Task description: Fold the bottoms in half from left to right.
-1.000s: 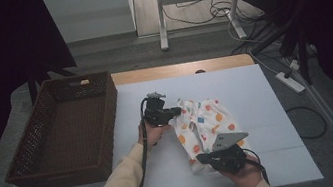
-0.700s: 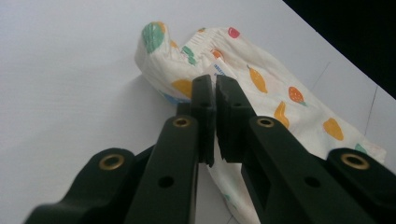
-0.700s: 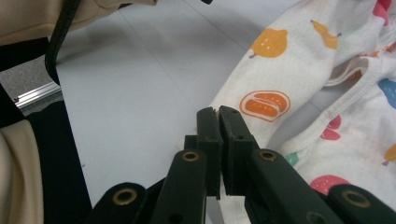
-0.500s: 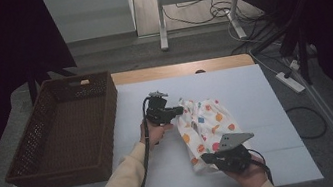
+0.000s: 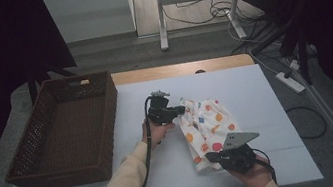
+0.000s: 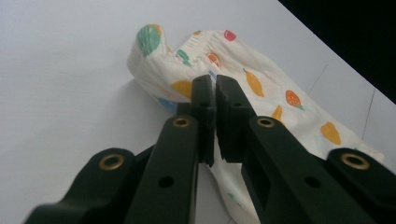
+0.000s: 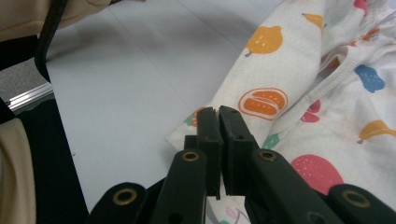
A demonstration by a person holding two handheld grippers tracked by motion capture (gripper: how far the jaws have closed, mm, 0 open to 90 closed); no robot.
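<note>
Hardly anything had shifted since a moment before: both hands kept their places, the right one barely nudged. On the white table top (image 5: 255, 89), a woven brown wicker basket (image 5: 67, 132) stood at the left. Near the middle lay the cream cloth garment printed with coloured fruit (image 5: 208, 127). At its far corner, the left gripper (image 6: 214, 86) had its black jaws clamped on the fabric's edge. Likewise the right gripper (image 7: 218, 116) was pinched tight on the near corner.
</note>
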